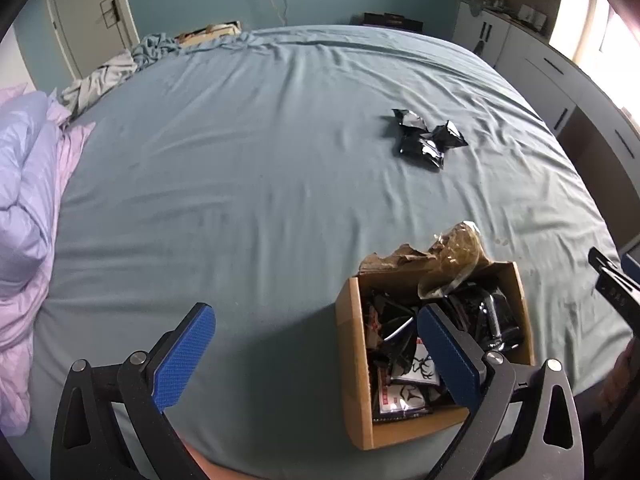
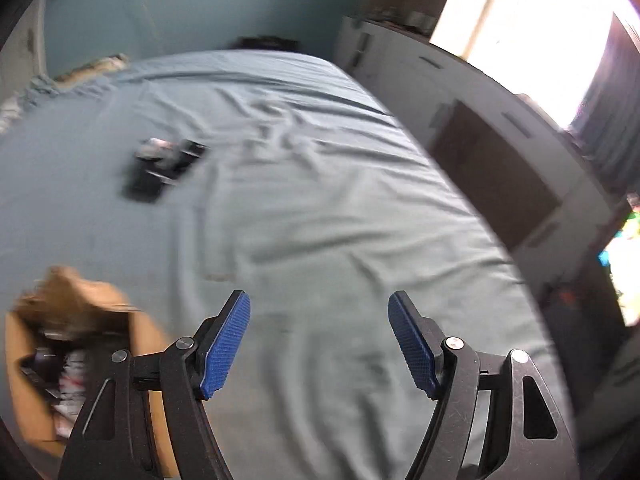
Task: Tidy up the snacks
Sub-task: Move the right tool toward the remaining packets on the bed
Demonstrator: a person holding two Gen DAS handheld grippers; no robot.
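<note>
An open cardboard box (image 1: 352,360) sits on the blue-grey bed sheet (image 1: 260,168), holding several black and white snack packets and a crumpled clear bag (image 1: 456,252). A small pile of black snack packets (image 1: 428,140) lies farther out on the sheet. My left gripper (image 1: 316,316) is open and empty, its right finger over the box's near side. My right gripper (image 2: 320,304) is open and empty above bare sheet; its view is blurred. There the box (image 2: 24,344) is at lower left and the black packets (image 2: 160,168) lie ahead to the left.
A lilac duvet (image 1: 24,208) is heaped along the bed's left side, crumpled cloth (image 1: 120,68) at the far left corner. White cabinets (image 1: 560,92) and a bright window (image 2: 520,28) run along the right of the bed. The other gripper's tip (image 1: 612,280) shows at the right edge.
</note>
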